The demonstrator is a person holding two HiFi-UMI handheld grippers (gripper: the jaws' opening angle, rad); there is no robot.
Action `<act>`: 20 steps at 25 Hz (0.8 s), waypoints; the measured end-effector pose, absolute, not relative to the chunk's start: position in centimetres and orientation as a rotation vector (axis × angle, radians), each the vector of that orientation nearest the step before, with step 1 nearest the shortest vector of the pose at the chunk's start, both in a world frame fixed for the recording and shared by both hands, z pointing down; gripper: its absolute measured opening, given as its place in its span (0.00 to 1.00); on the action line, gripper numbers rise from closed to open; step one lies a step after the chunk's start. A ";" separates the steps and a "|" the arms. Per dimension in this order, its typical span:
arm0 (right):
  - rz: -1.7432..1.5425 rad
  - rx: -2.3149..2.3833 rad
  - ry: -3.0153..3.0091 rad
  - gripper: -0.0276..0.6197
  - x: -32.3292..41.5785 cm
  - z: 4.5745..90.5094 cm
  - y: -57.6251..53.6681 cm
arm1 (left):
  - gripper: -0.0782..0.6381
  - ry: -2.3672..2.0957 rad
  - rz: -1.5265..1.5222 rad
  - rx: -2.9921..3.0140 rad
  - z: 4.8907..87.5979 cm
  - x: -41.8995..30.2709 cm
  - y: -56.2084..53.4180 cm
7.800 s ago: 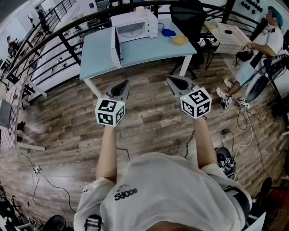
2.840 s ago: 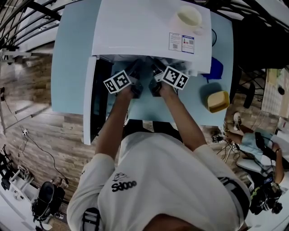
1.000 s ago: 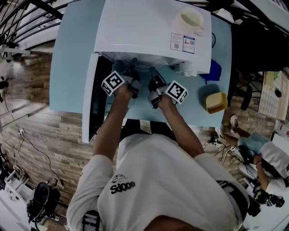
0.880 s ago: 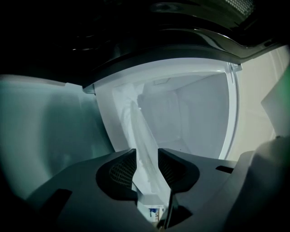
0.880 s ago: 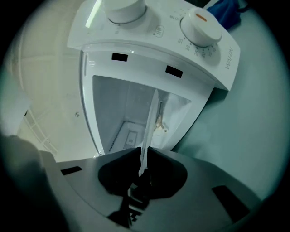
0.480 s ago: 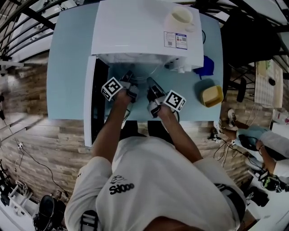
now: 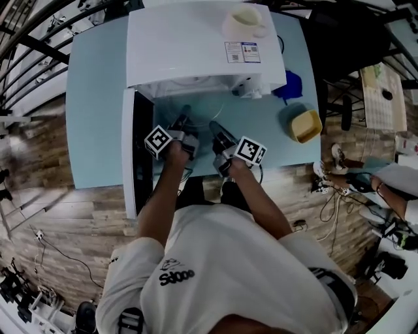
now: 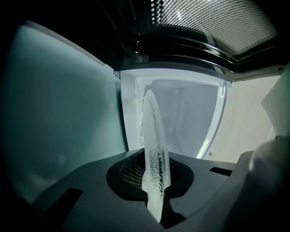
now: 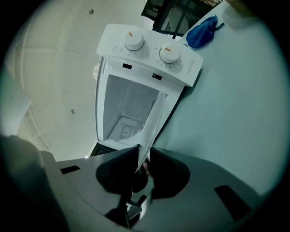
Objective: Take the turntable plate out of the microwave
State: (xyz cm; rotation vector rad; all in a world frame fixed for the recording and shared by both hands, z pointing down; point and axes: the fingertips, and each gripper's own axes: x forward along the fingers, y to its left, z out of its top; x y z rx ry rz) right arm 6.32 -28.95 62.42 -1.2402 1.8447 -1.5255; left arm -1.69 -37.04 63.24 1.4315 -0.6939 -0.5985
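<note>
The white microwave (image 7: 202,42) stands on the pale blue table (image 7: 98,98) with its door (image 7: 136,153) swung open to the left. The clear glass turntable plate (image 7: 199,109) is out in front of the cavity, carried between both grippers. My left gripper (image 7: 183,121) has the plate's rim (image 8: 152,140) edge-on between its jaws, which are closing on it. My right gripper (image 7: 215,128) holds the opposite rim (image 9: 152,120); its jaws are opening slightly, with the glass still pinched between them. The cavity (image 9: 129,108) lies ahead of the right gripper (image 9: 142,164), below the two knobs (image 9: 170,53).
A cream cup (image 7: 243,19) stands on top of the microwave. A blue cloth (image 7: 290,85) and a yellow container (image 7: 305,125) lie on the table to the right. Railings, a chair and a seated person (image 7: 392,189) surround the table on the wooden floor.
Both grippers have drawn back from the microwave mouth toward the near table edge, bringing the glass plate out with them.
</note>
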 end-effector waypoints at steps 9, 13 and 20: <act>-1.509 -1.160 1.992 0.16 8.3 59.6 -27.2 | 0.16 -0.685 -0.658 1.522 58.8 -0.7 -32.0; -1.476 -1.024 2.140 0.16 8.6 56.4 -23.8 | 0.16 -0.645 -0.709 1.572 55.4 0.2 -28.6; -1.445 -0.900 2.228 0.16 9.7 53.2 -18.7 | 0.16 -0.672 -0.768 1.686 50.5 1.1 -22.9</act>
